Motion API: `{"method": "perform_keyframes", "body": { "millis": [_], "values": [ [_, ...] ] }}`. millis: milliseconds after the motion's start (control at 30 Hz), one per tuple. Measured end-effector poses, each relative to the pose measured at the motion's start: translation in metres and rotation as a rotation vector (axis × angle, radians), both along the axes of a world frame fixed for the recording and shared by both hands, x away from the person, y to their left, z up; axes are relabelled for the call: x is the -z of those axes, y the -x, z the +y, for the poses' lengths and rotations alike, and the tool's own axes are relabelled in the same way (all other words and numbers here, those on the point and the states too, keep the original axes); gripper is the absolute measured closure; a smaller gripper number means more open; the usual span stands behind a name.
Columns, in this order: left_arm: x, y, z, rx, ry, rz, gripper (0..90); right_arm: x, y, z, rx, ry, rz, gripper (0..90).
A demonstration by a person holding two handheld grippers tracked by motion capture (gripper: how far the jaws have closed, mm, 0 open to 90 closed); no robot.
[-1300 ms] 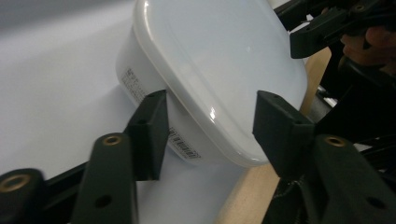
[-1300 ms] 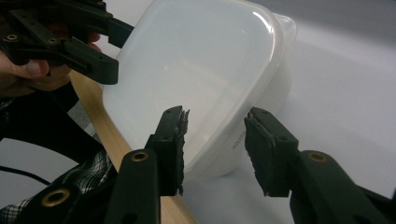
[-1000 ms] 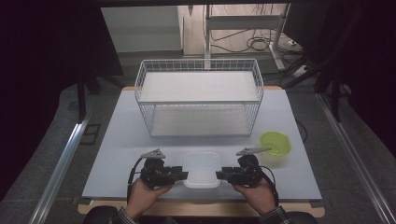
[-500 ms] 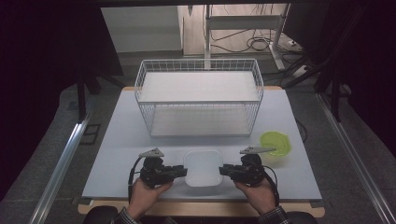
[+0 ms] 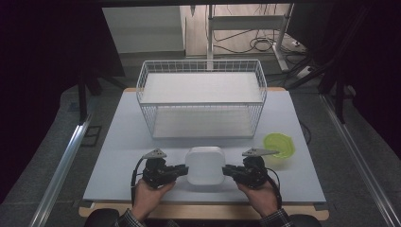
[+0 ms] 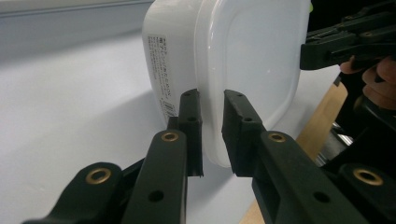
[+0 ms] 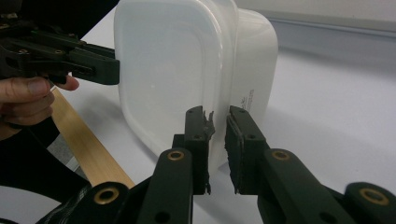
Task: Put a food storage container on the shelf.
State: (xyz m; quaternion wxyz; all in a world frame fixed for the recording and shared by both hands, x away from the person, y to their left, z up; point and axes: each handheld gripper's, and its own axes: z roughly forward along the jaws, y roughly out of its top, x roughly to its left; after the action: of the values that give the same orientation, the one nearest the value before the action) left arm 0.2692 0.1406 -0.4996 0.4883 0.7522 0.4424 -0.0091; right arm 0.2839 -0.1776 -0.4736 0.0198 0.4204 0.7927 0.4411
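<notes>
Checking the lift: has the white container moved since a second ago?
Yes. The white container now sits nearer the wire basket in the high view, with the left claw and right claw closed on its rim.

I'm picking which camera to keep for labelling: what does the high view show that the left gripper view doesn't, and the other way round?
High view alone: the white wire basket, the green bowl and the person's left hand. Left gripper view alone: the printed label on the container's side, and how the left gripper pinches its rim. Both: the white lidded container, the table and the right gripper gripping the opposite edge.
</notes>
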Motion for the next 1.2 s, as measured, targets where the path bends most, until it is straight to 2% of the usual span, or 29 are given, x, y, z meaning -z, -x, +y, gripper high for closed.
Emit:
{"method": "perform_keyframes", "body": {
  "millis": [133,300,567,933,1200],
  "values": [
    [-0.007,-0.001,0.001,-0.005,-0.002,-0.022,78.5,-0.005,-0.001,0.000,-0.003,-0.011,-0.014,79.3],
    [-0.022,-0.005,0.003,-0.007,-0.008,-0.060,78.5,-0.016,-0.004,0.001,-0.004,-0.023,-0.044,79.3],
    [-0.050,-0.014,0.005,-0.018,-0.012,-0.125,78.5,-0.042,-0.014,0.003,-0.009,-0.034,-0.109,79.3],
    [-0.084,-0.030,0.008,-0.036,-0.002,-0.190,78.6,-0.071,-0.032,0.006,-0.008,-0.061,-0.152,79.2],
    [-0.109,-0.041,0.011,-0.048,-0.005,-0.231,78.6,-0.096,-0.044,0.009,-0.010,-0.060,-0.200,79.2]
  ]
}}
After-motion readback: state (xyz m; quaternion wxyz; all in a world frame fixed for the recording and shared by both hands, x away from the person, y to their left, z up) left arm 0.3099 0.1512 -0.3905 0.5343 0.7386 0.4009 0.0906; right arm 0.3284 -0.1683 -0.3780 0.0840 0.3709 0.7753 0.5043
